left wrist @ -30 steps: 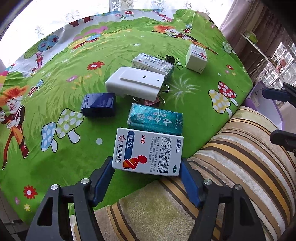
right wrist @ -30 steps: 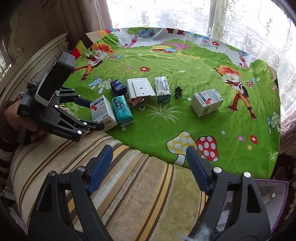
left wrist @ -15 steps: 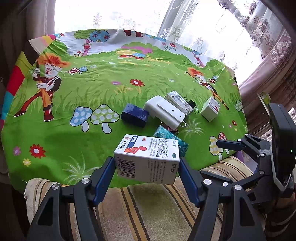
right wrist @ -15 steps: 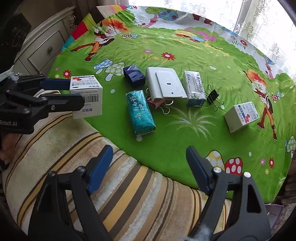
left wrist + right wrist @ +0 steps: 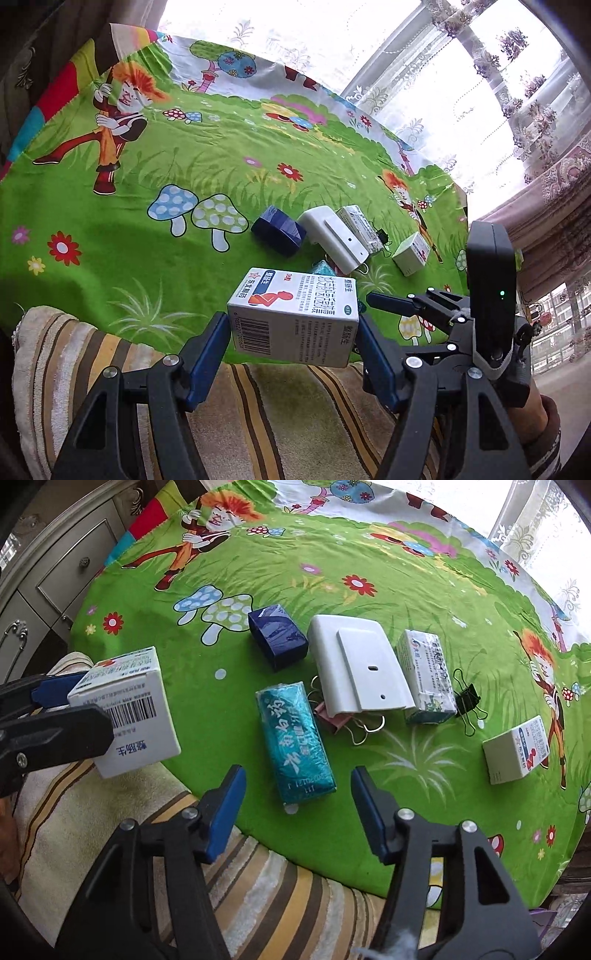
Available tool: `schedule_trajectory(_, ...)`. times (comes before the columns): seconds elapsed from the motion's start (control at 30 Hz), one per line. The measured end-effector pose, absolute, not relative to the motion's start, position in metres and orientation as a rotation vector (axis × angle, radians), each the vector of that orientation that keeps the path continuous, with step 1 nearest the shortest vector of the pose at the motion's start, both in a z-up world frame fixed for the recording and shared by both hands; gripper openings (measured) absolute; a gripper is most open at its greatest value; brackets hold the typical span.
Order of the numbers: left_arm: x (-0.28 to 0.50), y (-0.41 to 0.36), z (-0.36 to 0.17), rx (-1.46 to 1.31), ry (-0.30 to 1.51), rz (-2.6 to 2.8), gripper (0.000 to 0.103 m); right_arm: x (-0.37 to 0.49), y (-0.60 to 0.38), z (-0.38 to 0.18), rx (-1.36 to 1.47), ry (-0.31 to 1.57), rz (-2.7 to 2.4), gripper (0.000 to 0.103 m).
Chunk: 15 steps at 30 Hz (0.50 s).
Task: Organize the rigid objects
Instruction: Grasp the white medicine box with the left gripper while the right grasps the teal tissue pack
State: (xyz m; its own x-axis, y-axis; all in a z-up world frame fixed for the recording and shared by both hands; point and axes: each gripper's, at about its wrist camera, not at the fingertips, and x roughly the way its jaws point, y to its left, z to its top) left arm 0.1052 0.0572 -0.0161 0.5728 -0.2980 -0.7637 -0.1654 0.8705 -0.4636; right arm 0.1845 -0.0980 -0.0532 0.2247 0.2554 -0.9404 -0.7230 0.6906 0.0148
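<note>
White medicine box point(image 5: 293, 317): clamped in left gripper point(image 5: 293, 334), lifted off the table point(image 5: 258, 572) over its near edge. Teal packet point(image 5: 295, 740): flat near that edge, before right gripper point(image 5: 297, 797), whose fingers have just been closing, apart, nothing between.

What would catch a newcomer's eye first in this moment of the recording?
First, the white medicine box clamped in the left hand-held gripper, lifted above the striped cushion at the near edge. Next, the bright green cartoon cloth bearing a cluster of items, with a teal packet lying nearest. The right hand-held gripper hangs just above that packet's near end; its jaws have just been closing, with nothing between them yet.
</note>
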Motion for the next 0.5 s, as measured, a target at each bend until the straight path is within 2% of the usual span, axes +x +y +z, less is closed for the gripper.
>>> schedule_trajectory(0.13,0.1049,0.0578,-0.0179,-0.533,0.974,-0.079,0.07,0.1893,-0.0929,-0.0586,-0.475,1.176,0.71,0.055)
schedule_trajectory(0.2,0.1049,0.0572,-0.0187,-0.529,0.976,-0.075,0.07,0.1904,-0.0923,-0.0601,-0.471,1.182,0.713,0.048)
schedule_trajectory(0.23,0.105,0.0569,-0.0188,-0.527,0.977,-0.074,0.07,0.1903,-0.0918,-0.0613,-0.469,1.188,0.72,0.039)
schedule_trajectory(0.5,0.1043,0.0567,-0.0166,-0.525,0.969,-0.069,0.07,0.1809,-0.0997,-0.0522,-0.421,1.172,0.763,0.037)
